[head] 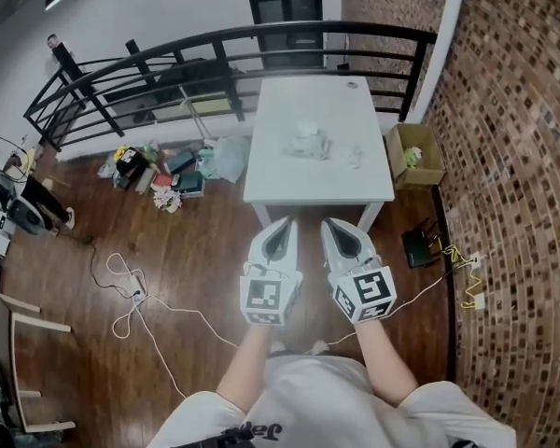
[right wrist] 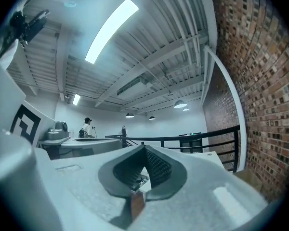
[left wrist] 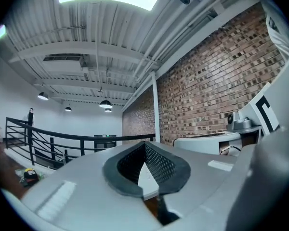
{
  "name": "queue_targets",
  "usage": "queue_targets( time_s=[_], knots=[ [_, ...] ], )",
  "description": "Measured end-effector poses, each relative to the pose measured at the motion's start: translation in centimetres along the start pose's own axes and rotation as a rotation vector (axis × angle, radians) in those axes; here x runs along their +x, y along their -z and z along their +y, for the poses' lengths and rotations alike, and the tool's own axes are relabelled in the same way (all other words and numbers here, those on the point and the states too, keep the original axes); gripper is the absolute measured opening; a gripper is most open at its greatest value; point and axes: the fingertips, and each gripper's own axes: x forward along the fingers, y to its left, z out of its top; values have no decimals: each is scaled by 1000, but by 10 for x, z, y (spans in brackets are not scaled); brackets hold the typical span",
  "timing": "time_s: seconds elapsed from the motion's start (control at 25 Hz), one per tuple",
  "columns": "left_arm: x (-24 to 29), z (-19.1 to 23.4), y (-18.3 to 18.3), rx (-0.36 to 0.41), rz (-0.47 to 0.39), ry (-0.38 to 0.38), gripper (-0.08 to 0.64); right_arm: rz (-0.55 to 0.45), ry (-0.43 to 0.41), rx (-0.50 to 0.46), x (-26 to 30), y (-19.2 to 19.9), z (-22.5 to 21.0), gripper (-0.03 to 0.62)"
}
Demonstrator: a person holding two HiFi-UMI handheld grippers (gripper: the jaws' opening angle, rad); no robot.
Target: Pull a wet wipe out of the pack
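A person stands on a dark wooden floor (head: 215, 250), seen from above, with a claw in each hand. The left claw (head: 287, 222) and the right claw (head: 329, 224) are held out level, side by side and close together. Both point at the near edge of a white bench (head: 271, 180). The forearms (head: 385, 357) reach forward roughly parallel, and the marker cubes face up.

In each claw's own view the two dark ribbed jaws are pressed together at the tips, with nothing between them.

The wet wipe pack (head: 308, 142) lies near the middle of the bench, well apart from both claws. A small white scrap (head: 355, 157) lies near it on the right, too small to tell whether it is a wipe. The scene therefore fits two stages: the claws near the bench with a wipe still to be drawn, or a wipe already out beside the pack.

If a wipe is still to be drawn, it would likely go best with one claw steadying the pack. The other claw would spread, pinch only the top sheet at the opening, and pull up slowly so the pack stays down.
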Motion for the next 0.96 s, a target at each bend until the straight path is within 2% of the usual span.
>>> queue_targets(
  time_s=[0.28, 0.36, 0.44, 0.52, 0.6, 0.8, 0.96],
  knots=[
    [-34, 16, -36, -15, -78, 28, 17, -19, 50, -65, -4, -21, 30, -8],
    [-44, 29, -50, 35, -133, -15, 17, -21, 53, -75, 1, -23, 39, -8],
    [-59, 38, -67, 127, -204, -83, 17, -12, 51, -104, 1, -24, 50, -8],
    [-68, 38, -72, 168, -230, -95, 17, -15, 61, -174, -3, -28, 59, -8],
    [-66, 40, -67, 150, -212, -76, 17, -33, 76, -215, -3, -35, 62, -8],
    [-65, 45, -54, 113, -176, -61, 17, -62, 78, -152, 0, -41, 62, -8],
    [-66, 49, -42, 104, -133, -69, 17, -79, 79, -147, 0, -44, 62, -8]
  ],
)
